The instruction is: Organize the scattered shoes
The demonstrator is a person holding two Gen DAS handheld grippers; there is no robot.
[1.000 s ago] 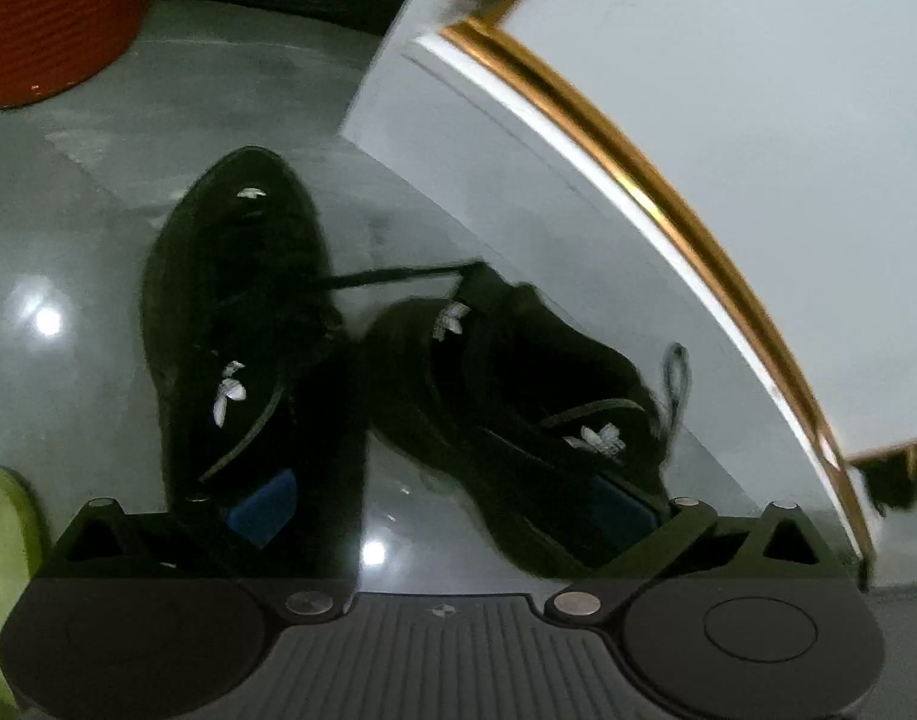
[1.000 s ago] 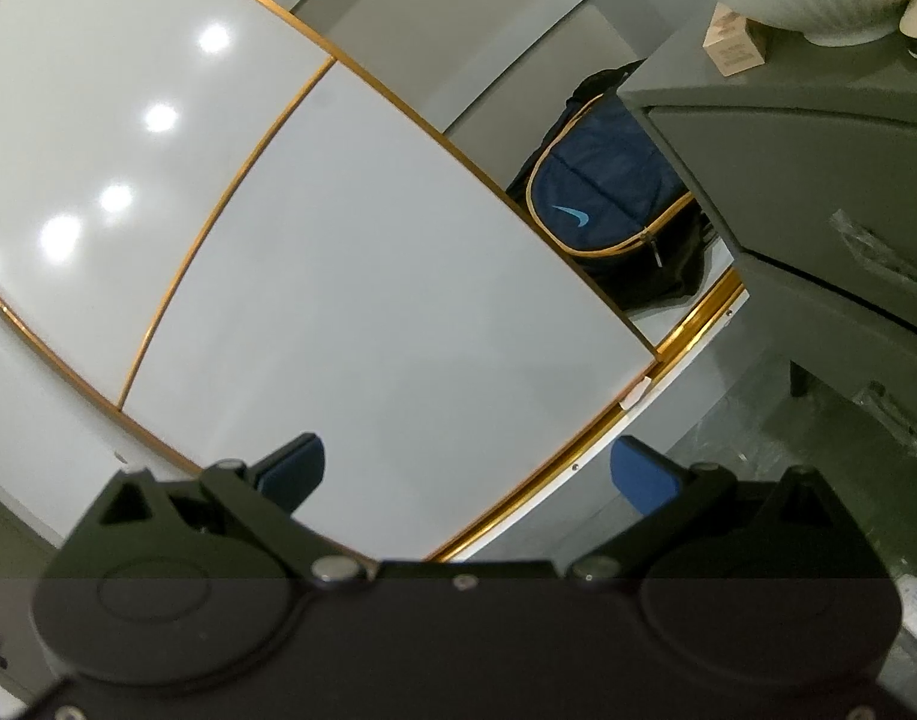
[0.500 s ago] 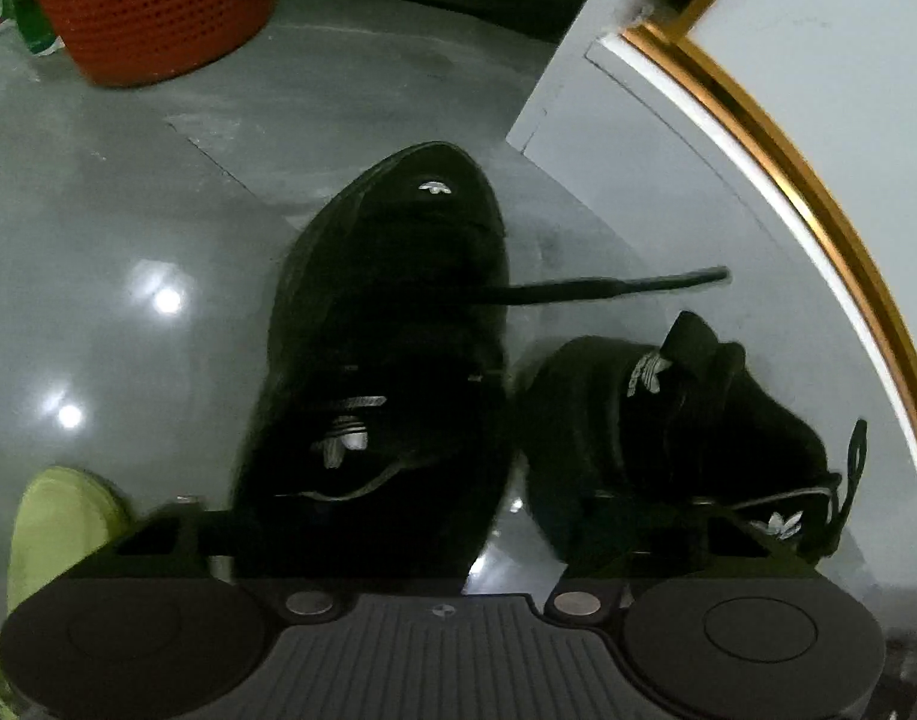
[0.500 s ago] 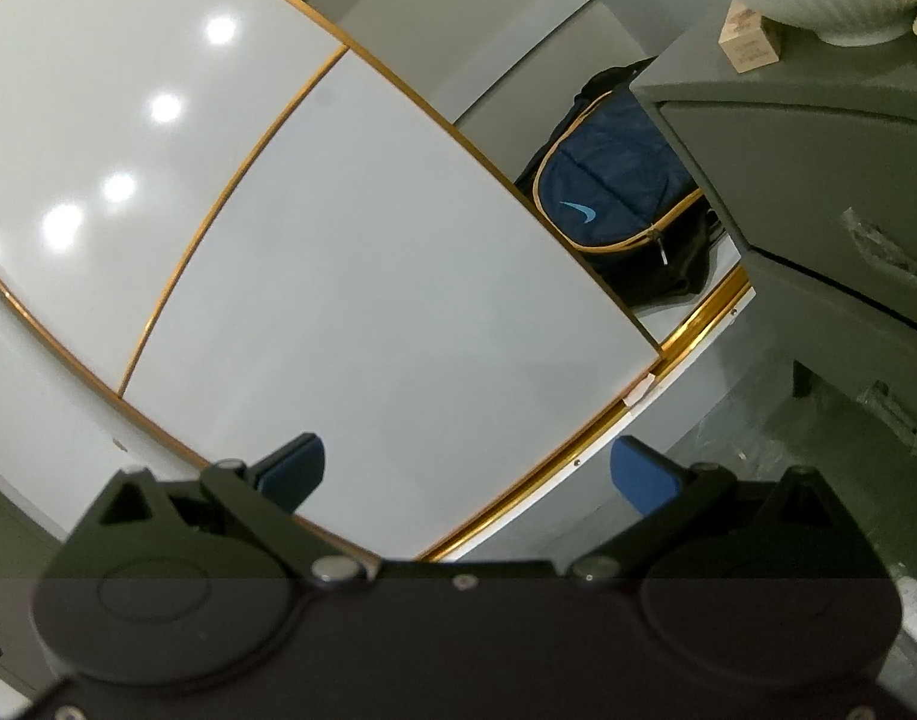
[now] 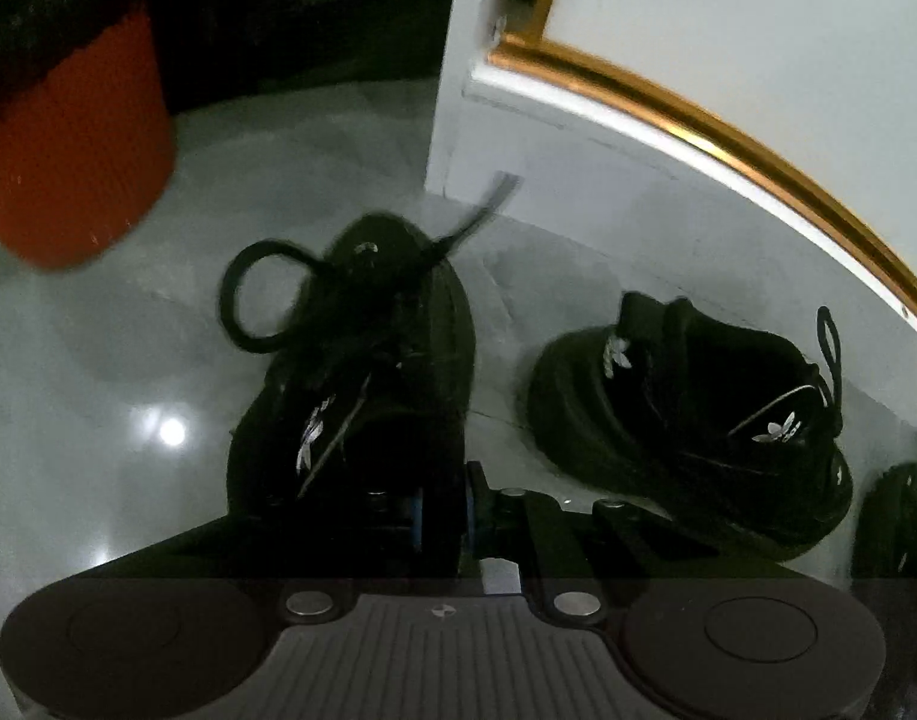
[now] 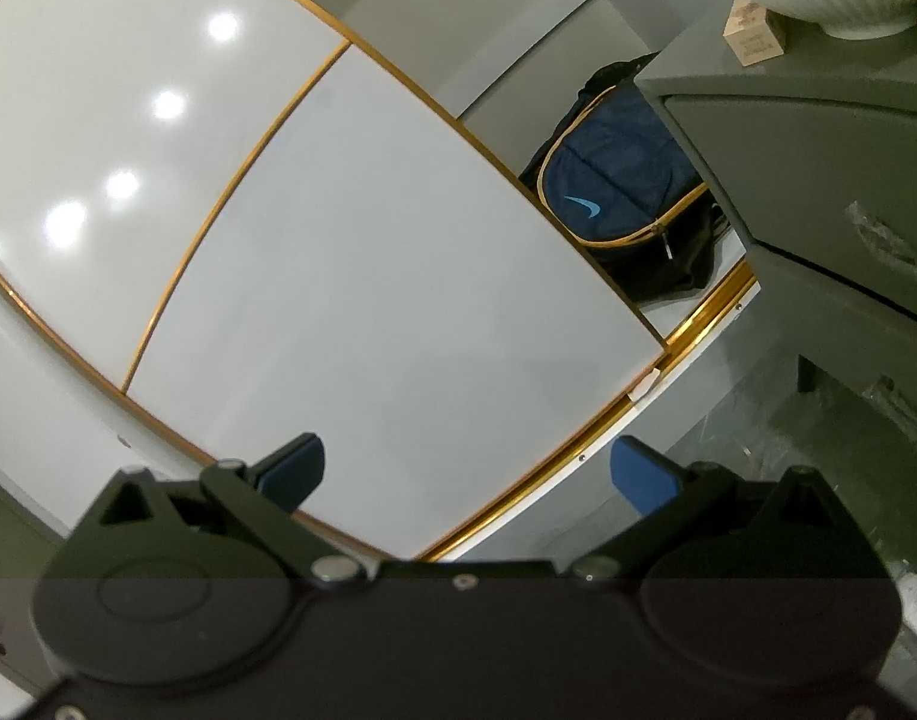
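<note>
Left gripper (image 5: 440, 516) pinched on heel of black sneaker (image 5: 362, 372), toe pointing away toward white cabinet (image 5: 668, 192), long axis along fingers. Second black sneaker (image 5: 692, 420) beside cabinet base, lying crosswise. Right gripper (image 6: 467, 471) wide apart, empty, facing cabinet door (image 6: 368, 276)

Black shoes (image 5: 362, 396), white trefoil logos
</note>
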